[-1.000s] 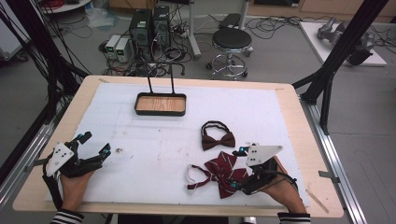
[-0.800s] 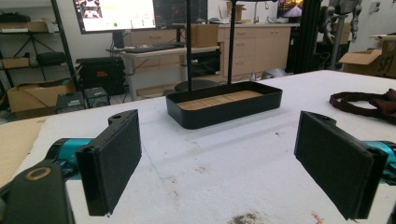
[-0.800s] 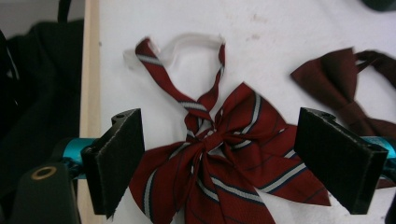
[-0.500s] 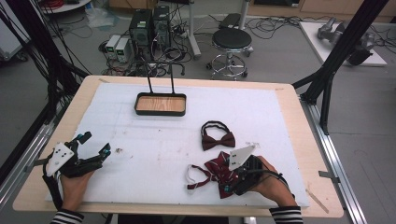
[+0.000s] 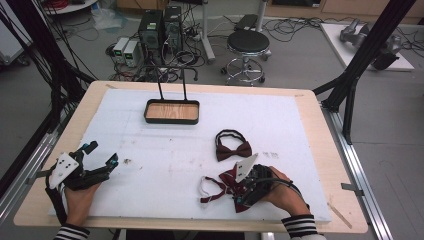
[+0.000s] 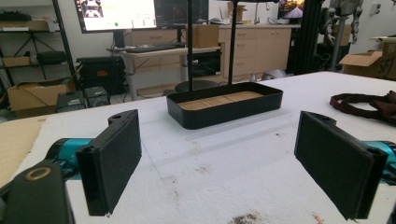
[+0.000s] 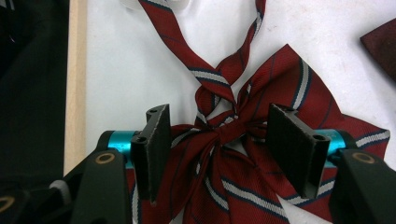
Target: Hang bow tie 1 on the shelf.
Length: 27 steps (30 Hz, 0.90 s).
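High view. Your left gripper (image 5: 102, 165) rests at the near left of the white table cover (image 5: 165, 145), held in your left hand (image 5: 80, 195), jaws spread wide with nothing between them. Your right gripper (image 5: 245, 187) sits at the near right, held in your right hand (image 5: 282, 192), directly over the striped red bow tie (image 5: 225, 185); from here you cannot tell how its jaws stand. The tie's strap loops out to the left of the gripper. A plain dark red bow tie (image 5: 232, 149) lies just beyond, apart from the striped one, its dark band curled above it. A black tray with a wooden floor (image 5: 171, 111) stands toward the far side of the cover, two thin black uprights rising from its back edge.

Left gripper view. Both black pads (image 6: 112, 161) stand far apart over bare, lightly soiled cover. The black tray (image 6: 224, 105) sits ahead, well clear of the jaws. Part of the dark red tie's band (image 6: 359, 102) shows at the right edge.

Right gripper view. The right gripper (image 7: 217, 140) has its jaws apart, one on each side of the striped tie's centre knot (image 7: 231, 130). The jaws straddle the knot without closing on it; the fabric wings (image 7: 247, 186) spread beneath and around them. The table's wooden edge (image 7: 75, 84) runs down the left.
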Tool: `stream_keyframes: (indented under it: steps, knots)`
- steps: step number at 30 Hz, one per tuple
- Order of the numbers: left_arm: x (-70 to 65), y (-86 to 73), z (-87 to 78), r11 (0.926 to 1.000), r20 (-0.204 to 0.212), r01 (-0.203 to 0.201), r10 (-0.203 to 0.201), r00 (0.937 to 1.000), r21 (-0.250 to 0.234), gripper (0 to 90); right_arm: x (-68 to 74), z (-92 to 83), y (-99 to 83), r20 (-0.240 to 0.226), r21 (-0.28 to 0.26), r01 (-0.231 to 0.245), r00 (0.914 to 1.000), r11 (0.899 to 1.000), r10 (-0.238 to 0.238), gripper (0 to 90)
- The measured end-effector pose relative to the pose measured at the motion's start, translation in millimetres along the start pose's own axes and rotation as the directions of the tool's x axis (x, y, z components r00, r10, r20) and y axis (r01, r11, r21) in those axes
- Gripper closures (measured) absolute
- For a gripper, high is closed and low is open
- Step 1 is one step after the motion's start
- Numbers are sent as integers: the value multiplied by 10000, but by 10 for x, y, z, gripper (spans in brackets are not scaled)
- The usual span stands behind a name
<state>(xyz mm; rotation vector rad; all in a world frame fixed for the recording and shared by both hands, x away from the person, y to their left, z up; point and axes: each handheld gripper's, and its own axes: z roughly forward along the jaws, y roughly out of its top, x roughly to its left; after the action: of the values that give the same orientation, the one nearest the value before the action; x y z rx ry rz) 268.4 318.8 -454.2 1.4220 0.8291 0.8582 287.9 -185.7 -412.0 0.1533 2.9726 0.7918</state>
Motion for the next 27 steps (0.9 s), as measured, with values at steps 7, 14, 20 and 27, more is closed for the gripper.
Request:
stream_keyframes:
  steps: [7, 14, 20, 27]
  knots:
    - [5, -1, -1, 10000, 7, 74, -74, 10000, -28, 153, -47, 15, 48, -136, 388, -109, 9998, 9992, 115, 496]
    - [5, -1, -2, 10000, 11, 75, -75, 10000, -25, 153, -57, 27, 33, -171, 652, -212, 9996, 9976, 224, 531]
    - [5, -1, -1, 10000, 20, 43, -43, 10000, -14, 153, -77, 55, 27, -303, 983, -444, 9984, 9942, 476, 650]
    - [5, -1, -1, 10000, 22, 46, -46, 10000, -22, 153, -59, 50, 29, -228, 937, -362, 9990, 9949, 385, 702]
